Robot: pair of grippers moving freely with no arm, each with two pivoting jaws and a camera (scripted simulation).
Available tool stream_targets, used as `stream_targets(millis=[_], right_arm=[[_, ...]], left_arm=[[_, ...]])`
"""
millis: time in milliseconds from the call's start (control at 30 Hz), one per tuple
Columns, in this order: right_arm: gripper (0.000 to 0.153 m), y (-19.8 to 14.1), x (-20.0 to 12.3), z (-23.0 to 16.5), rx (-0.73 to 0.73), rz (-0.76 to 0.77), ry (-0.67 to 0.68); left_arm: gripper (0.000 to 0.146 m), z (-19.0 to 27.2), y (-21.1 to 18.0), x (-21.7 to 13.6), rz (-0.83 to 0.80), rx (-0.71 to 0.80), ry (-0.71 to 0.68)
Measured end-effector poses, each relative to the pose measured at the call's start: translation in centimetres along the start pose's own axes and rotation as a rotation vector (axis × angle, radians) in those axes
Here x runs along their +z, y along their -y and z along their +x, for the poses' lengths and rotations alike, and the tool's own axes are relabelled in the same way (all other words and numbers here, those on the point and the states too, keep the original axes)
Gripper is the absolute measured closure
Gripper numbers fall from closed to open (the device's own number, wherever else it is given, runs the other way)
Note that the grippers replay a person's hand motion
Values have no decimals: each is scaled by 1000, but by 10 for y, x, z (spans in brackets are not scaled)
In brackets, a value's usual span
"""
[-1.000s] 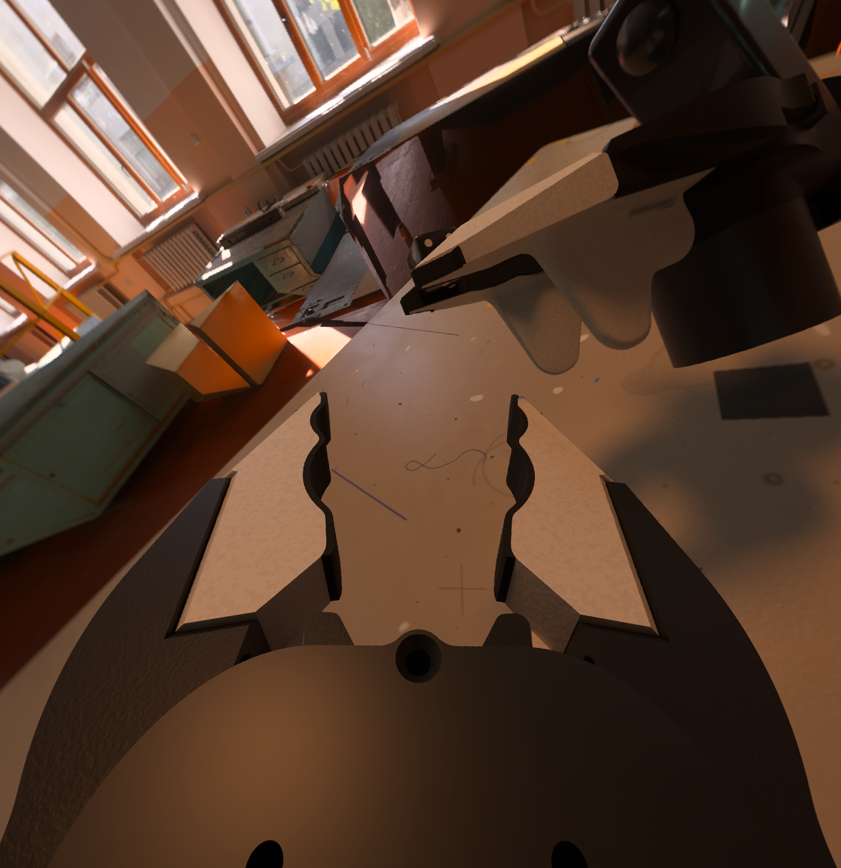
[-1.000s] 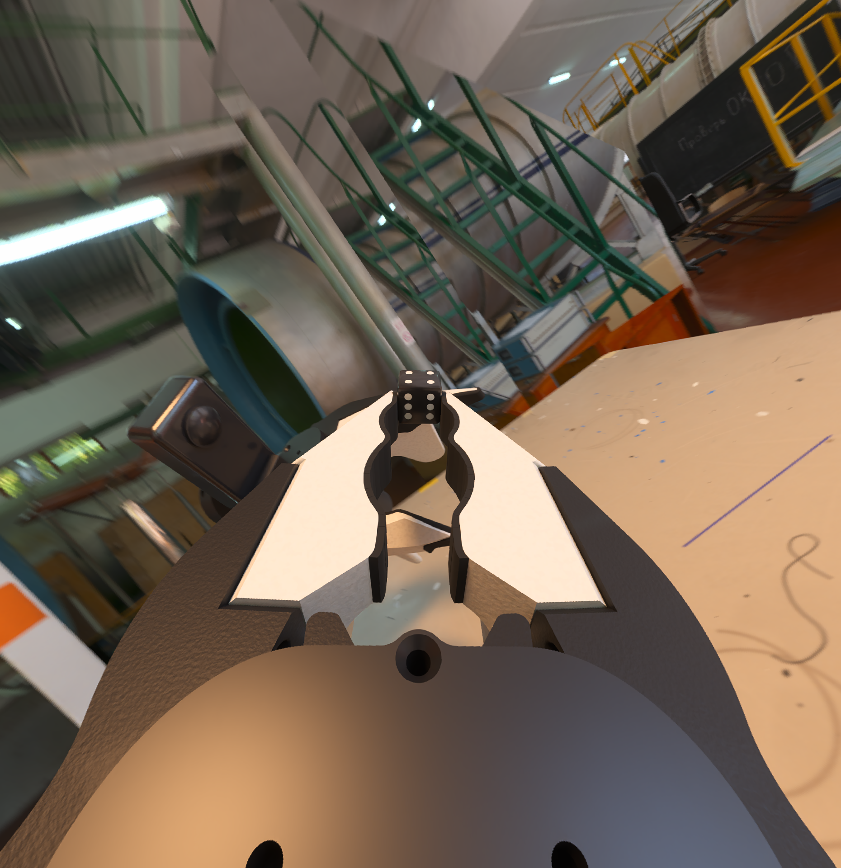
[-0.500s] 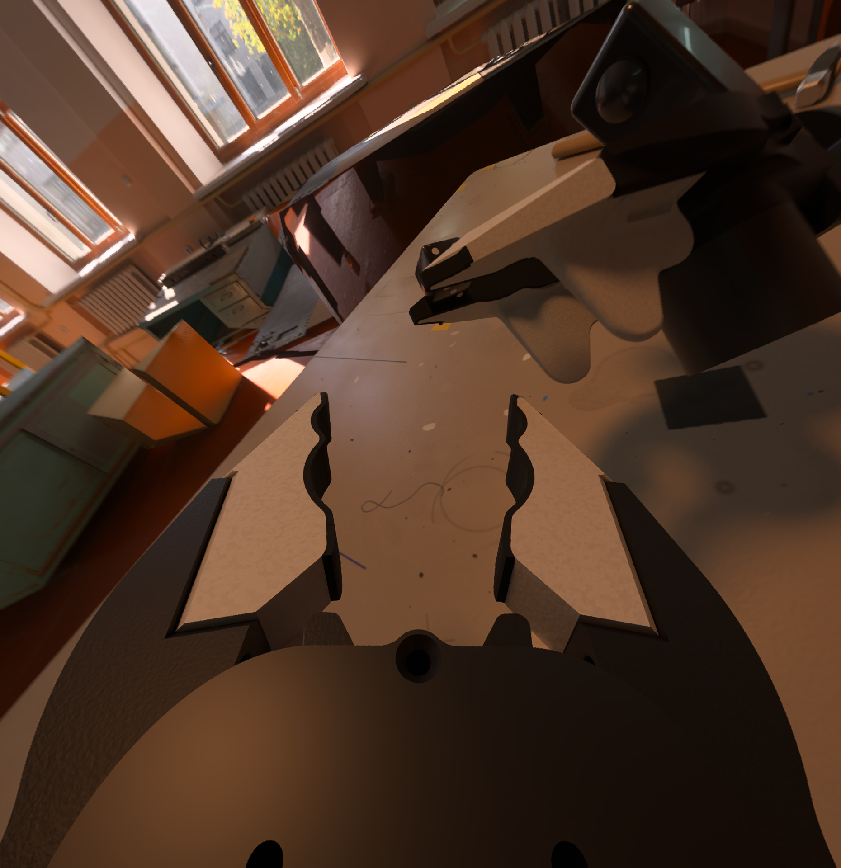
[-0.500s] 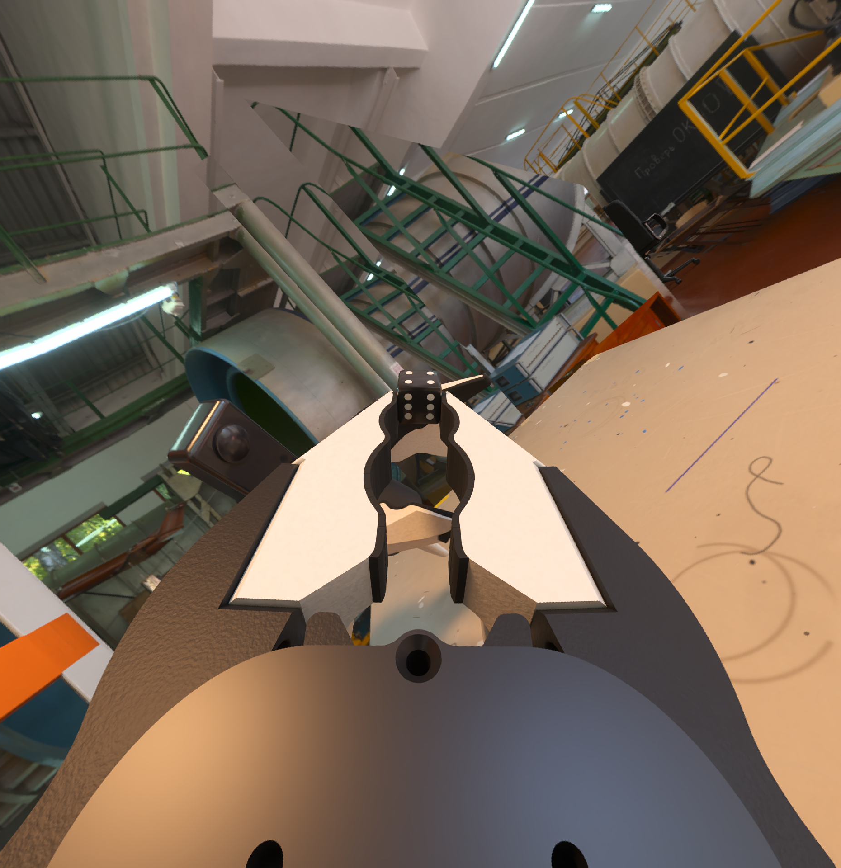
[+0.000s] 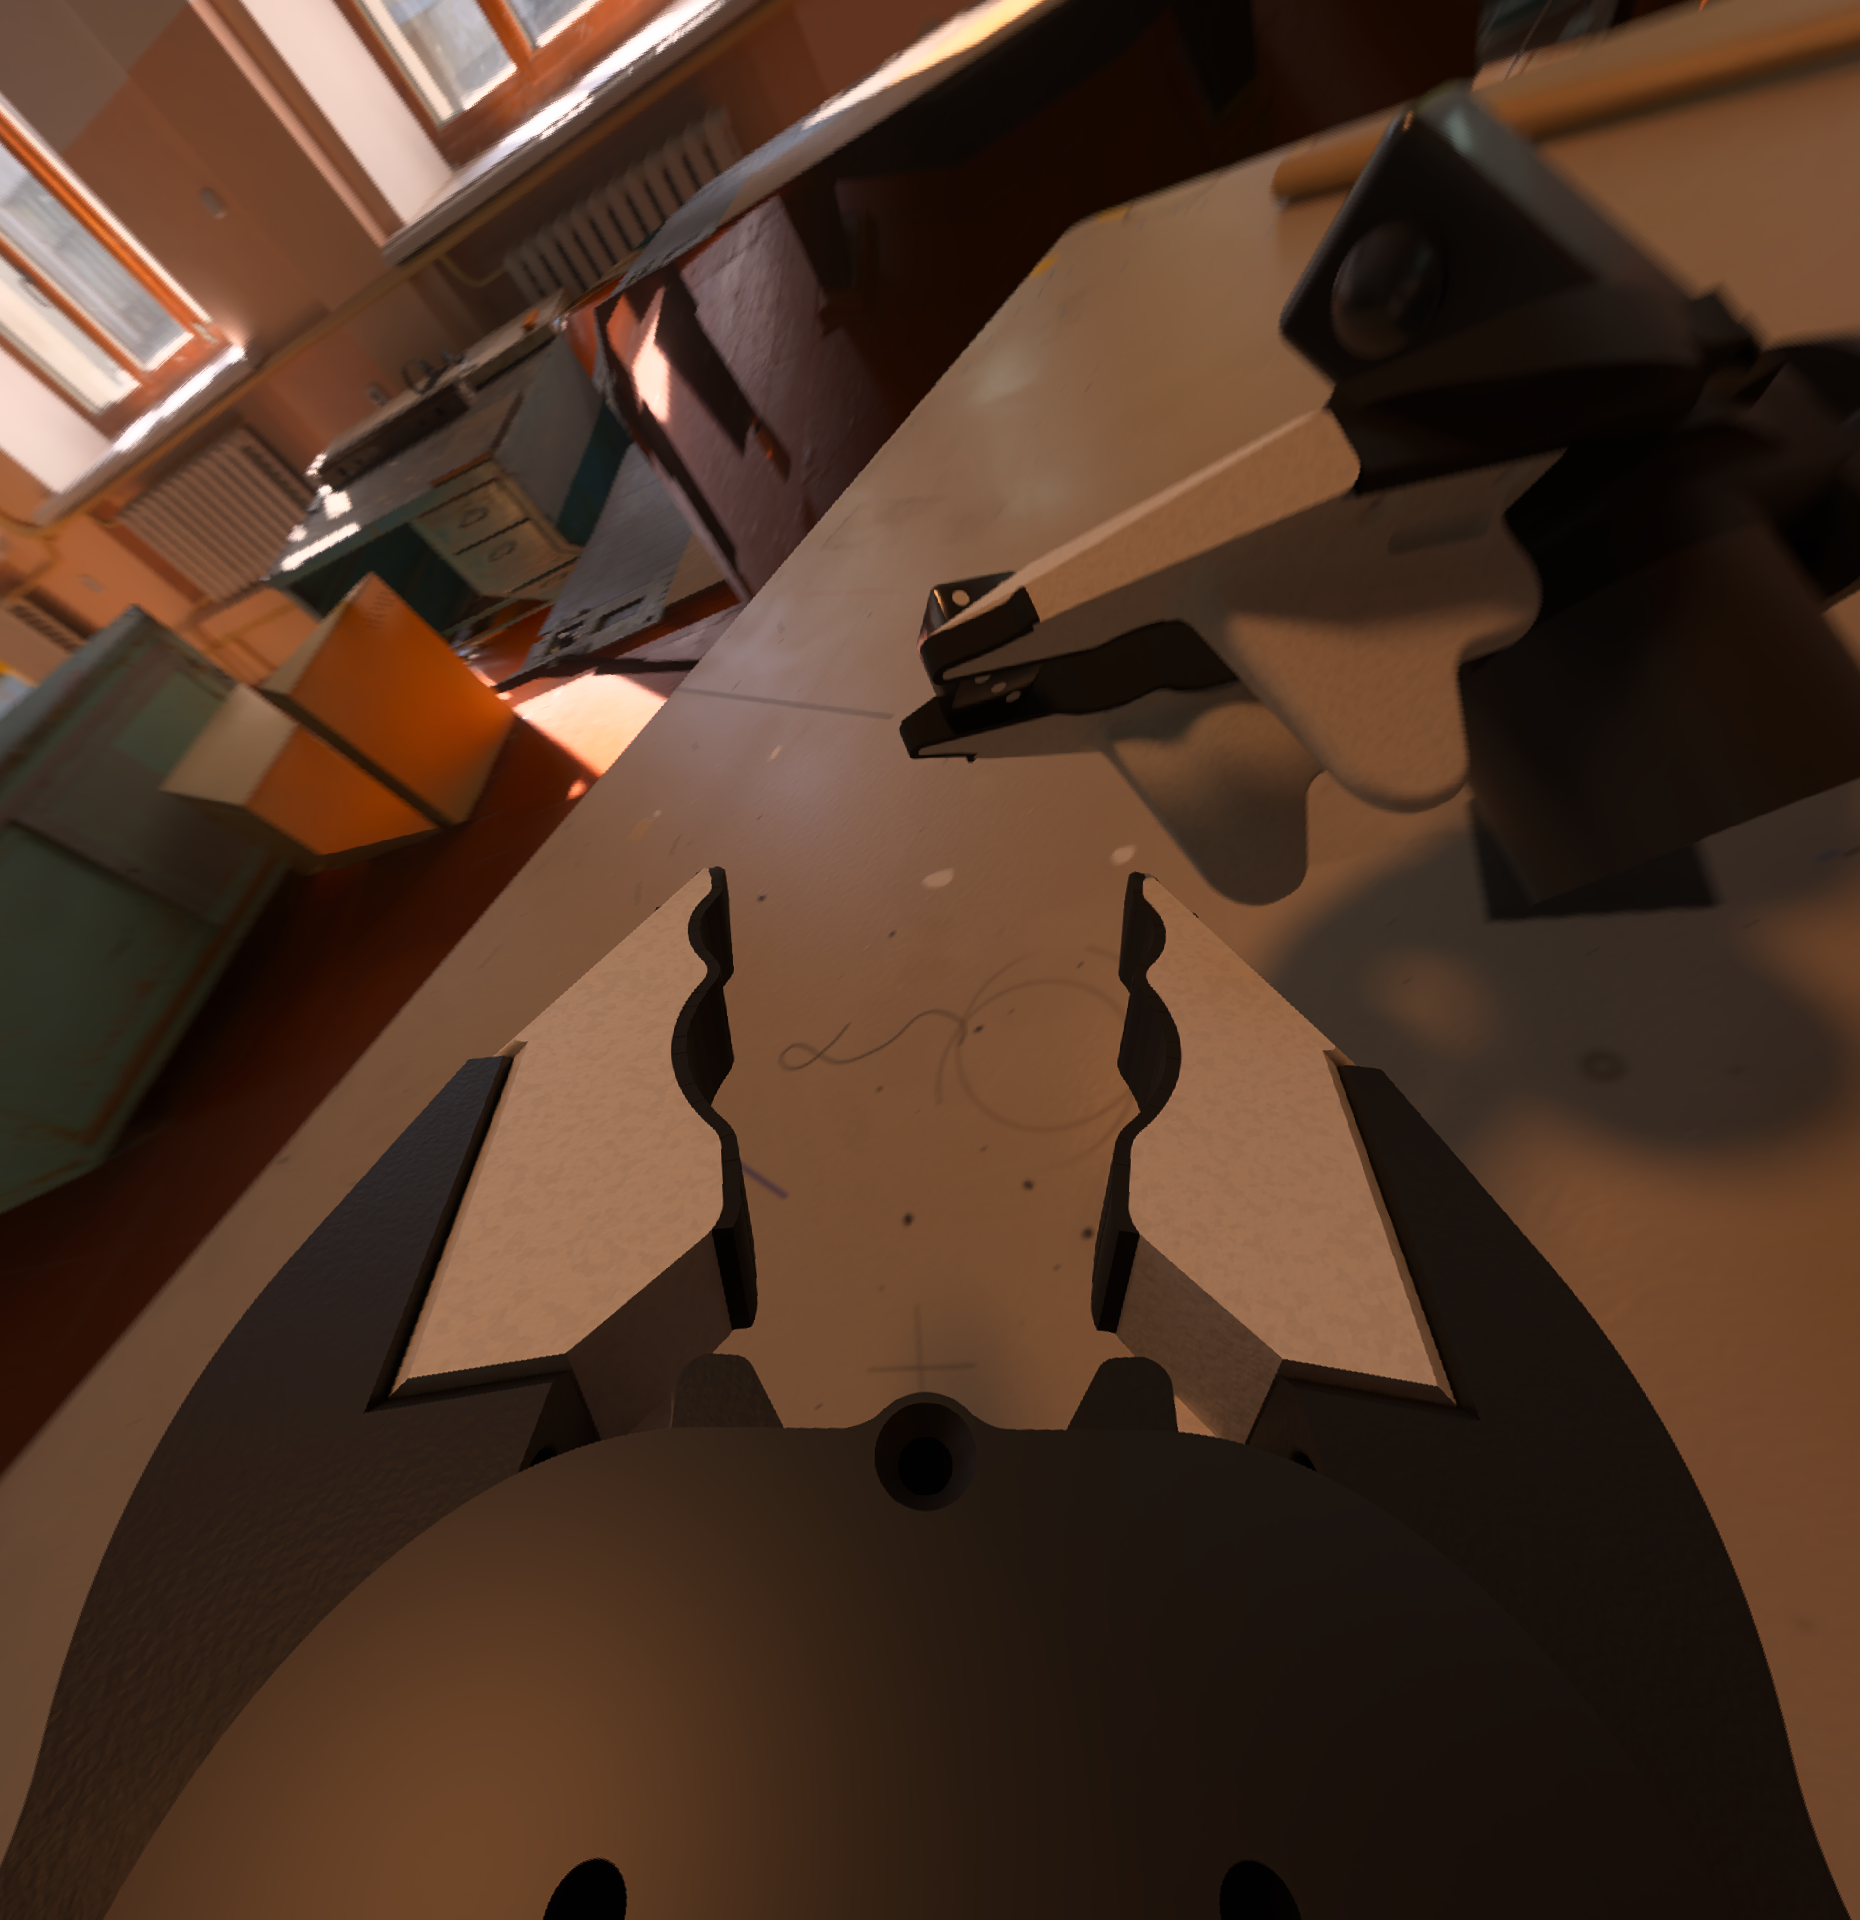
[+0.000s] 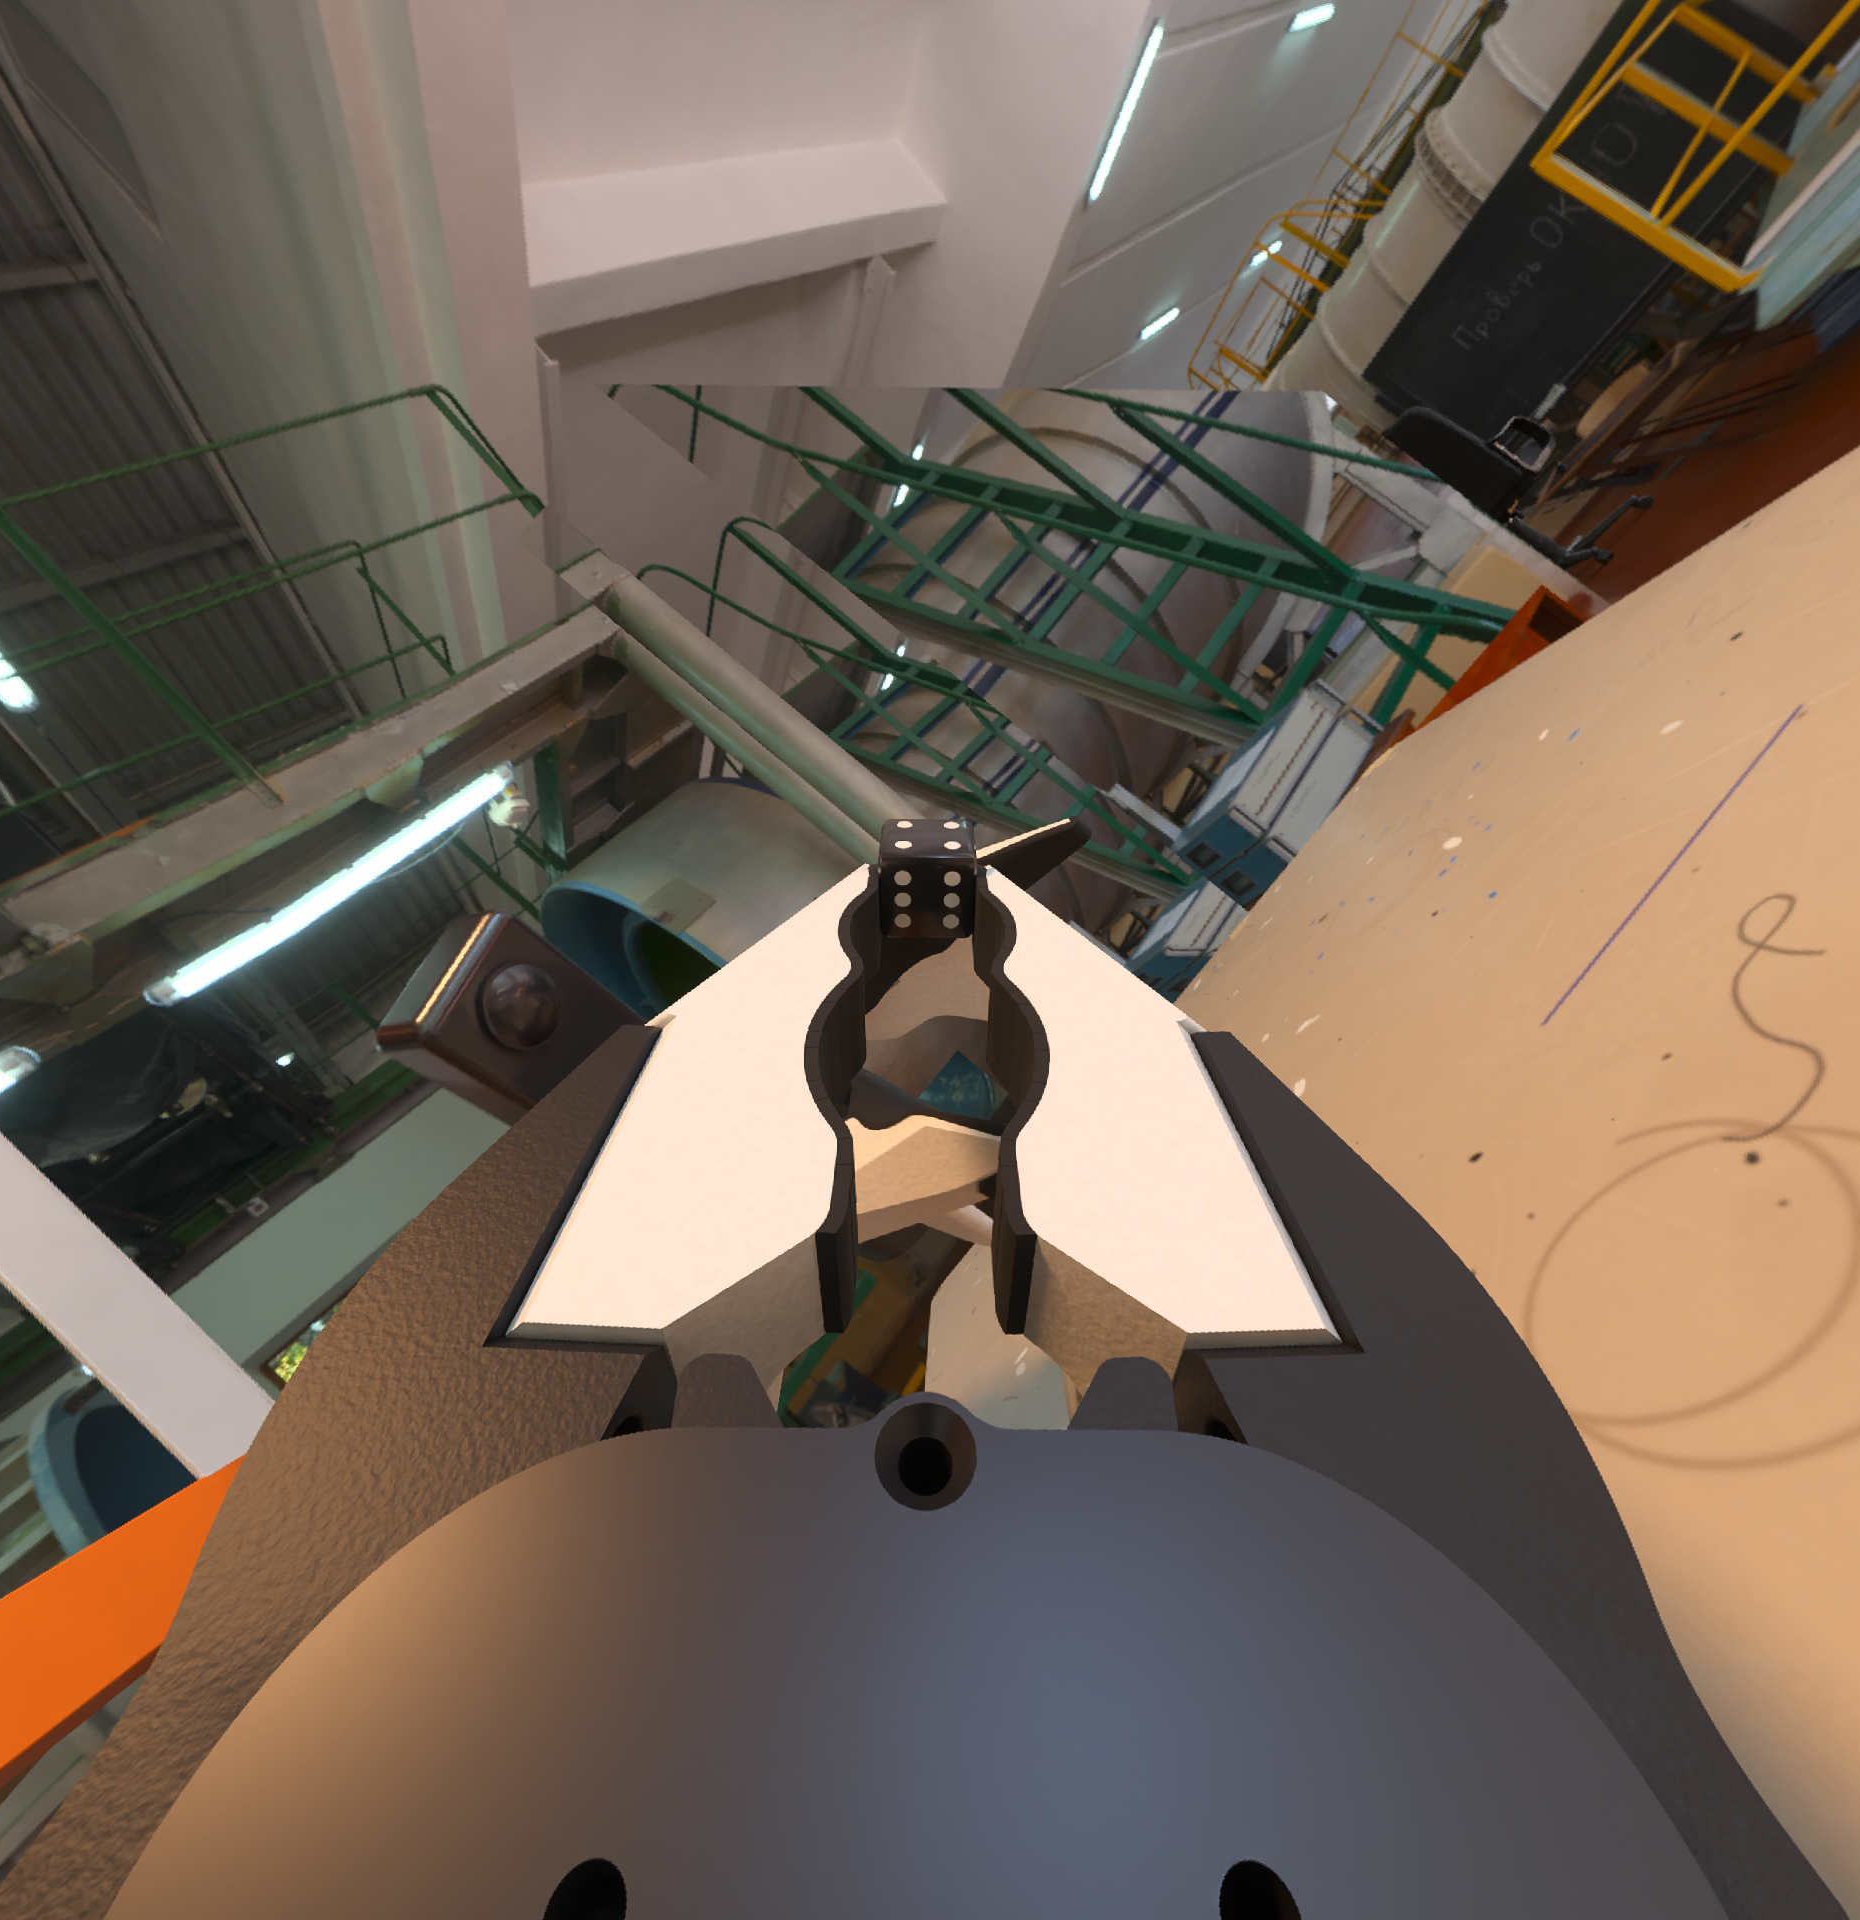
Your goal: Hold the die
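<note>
Two claws here, and only one is busy. The right claw [image 6: 926, 894] is clamped on the die [image 6: 926, 888], pinched right at the very tips of its fingers [image 6: 739, 1122], up in the air off the table [image 6: 1528, 1039]. The left claw [image 5: 926, 904] has its jaws spread wide apart with nothing between them, just bare tabletop showing through the gap.

Compared with half a second ago, the grip on the die looks the same, but the right claw has tipped up more: less table in its view, more ceiling and green stairs [image 6: 1061, 540]. From the left view, the right claw [image 5: 973, 665] has drifted right and sits a bit lower in frame, and the scribble [image 5: 967, 1039] on the table has slid closer in between the left fingers.

The die is a small black cube with white pips, sharp edged and slightly glossy. The fingers are pale, flat, grainy wedges with dark wavy inner pads, mounted on a dark, rough-textured body. The table is smooth and tan, speckled with paint dots, a thin blue line [image 6: 1674, 862] and a pencilled loop and circle.

In the left view the die [image 5: 973, 644] hangs above the table, far and right of the left claw, well apart from it. The table's left edge [image 5: 552, 831] runs diagonally close by, with red floor [image 5: 230, 1247] below; plenty of open surface to the right.
</note>
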State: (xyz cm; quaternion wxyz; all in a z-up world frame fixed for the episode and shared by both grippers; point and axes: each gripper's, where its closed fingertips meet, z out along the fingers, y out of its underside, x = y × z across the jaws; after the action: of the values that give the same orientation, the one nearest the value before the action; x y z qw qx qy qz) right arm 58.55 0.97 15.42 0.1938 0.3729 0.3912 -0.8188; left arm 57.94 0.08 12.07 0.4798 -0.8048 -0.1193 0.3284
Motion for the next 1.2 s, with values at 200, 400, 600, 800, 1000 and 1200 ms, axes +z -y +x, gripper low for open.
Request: stream_targets(millis=[200,400,600,800,1000,1200], right_arm=[[136,-2,3,8,-22,-33,-21],[136,-4,9,15,54,-20,2],[136,-6,16,13,100,-17,47],[136,-10,19,16,82,-53,25],[136,-8,18,14,78,-45,27],[136,-11,17,17,65,-71,7]], left_arm=[[70,-4,-11,3,-42,48,36],[70,-9,-14,2,5,-14,11],[70,-16,-14,-4,4,24,55],[70,-17,-20,-7,-35,34,69],[70,-14,-13,-8,3,-61,15],[70,-15,-21,-8,-49,2,48]])
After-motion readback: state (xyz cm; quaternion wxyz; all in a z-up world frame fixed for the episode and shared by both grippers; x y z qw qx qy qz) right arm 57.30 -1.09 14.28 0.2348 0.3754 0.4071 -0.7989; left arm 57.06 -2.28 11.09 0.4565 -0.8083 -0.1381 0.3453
